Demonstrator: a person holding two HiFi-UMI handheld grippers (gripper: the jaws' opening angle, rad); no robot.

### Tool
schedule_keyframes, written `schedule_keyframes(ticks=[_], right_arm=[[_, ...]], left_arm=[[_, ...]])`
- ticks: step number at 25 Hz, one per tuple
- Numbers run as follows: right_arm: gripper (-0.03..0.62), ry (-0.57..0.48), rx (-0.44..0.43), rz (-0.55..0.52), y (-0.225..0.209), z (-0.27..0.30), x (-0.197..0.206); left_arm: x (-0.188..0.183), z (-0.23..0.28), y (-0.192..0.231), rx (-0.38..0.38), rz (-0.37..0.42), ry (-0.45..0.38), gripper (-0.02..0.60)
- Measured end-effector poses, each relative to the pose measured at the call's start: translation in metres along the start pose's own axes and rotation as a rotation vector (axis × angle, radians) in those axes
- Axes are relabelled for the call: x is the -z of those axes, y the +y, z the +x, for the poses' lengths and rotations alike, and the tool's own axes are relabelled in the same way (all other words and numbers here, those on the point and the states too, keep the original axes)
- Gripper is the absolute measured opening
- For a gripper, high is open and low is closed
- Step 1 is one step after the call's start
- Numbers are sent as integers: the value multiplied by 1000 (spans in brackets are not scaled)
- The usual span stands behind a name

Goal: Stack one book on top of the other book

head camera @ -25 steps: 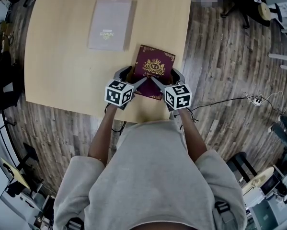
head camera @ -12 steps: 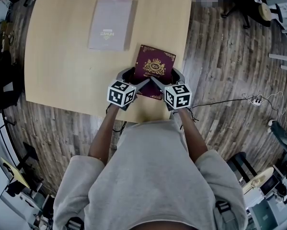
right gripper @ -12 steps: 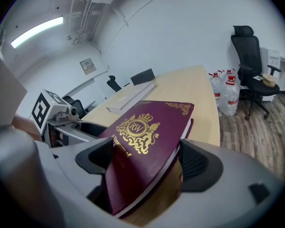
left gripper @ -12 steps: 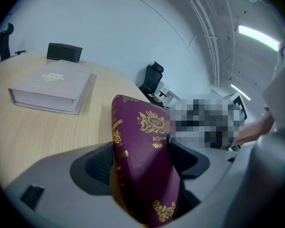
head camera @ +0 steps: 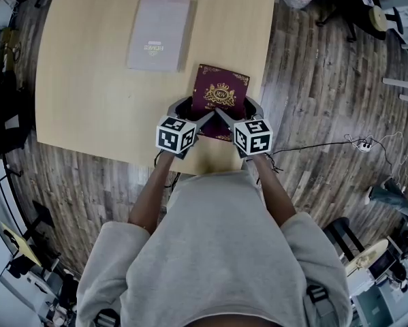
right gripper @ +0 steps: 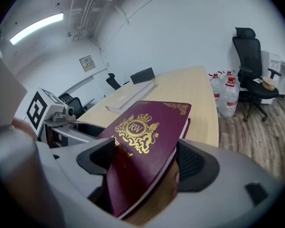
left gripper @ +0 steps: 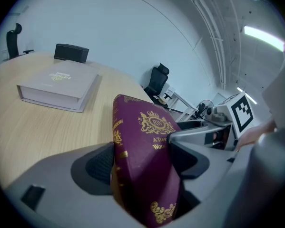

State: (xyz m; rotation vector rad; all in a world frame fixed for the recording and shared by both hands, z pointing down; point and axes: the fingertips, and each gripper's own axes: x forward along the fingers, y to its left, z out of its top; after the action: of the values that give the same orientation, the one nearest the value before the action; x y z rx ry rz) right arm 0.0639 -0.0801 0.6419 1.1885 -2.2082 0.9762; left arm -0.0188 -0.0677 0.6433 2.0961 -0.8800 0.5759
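A maroon book with a gold crest [head camera: 221, 95] lies near the front right of the pale wooden table [head camera: 88, 94]. My left gripper [head camera: 192, 116] grips its near left corner, and my right gripper [head camera: 235, 116] grips its near right corner. In the left gripper view the book [left gripper: 147, 146] stands tilted between the jaws of the left gripper [left gripper: 144, 152], pressed by both pads. In the right gripper view the book [right gripper: 142, 137] slants between the jaws of the right gripper [right gripper: 144, 158]. A pale grey book [head camera: 159, 34] lies flat farther back to the left, apart from both grippers.
A black box [left gripper: 71, 52] sits on the table's far end behind the grey book [left gripper: 56, 84]. A black office chair [right gripper: 249, 65] and water bottles [right gripper: 225, 94] stand right of the table. A cable [head camera: 326, 143] runs across the wooden floor. The table's front edge is just under the grippers.
The left gripper has shifted slightly right, closer to the book. The maroon book and the right gripper have hardly moved.
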Motion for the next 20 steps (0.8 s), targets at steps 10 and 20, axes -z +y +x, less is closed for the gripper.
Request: schedule_keyframes(ticks=[10,20], right_arm=[[384,4,19,-27,4,-2,-4],[354,-57,47,-64,8,-9,-28]], left_arm=[[-2,-5,0,-44,-10,-11,367],[-19,-13,-1,-101,15,-77,365]])
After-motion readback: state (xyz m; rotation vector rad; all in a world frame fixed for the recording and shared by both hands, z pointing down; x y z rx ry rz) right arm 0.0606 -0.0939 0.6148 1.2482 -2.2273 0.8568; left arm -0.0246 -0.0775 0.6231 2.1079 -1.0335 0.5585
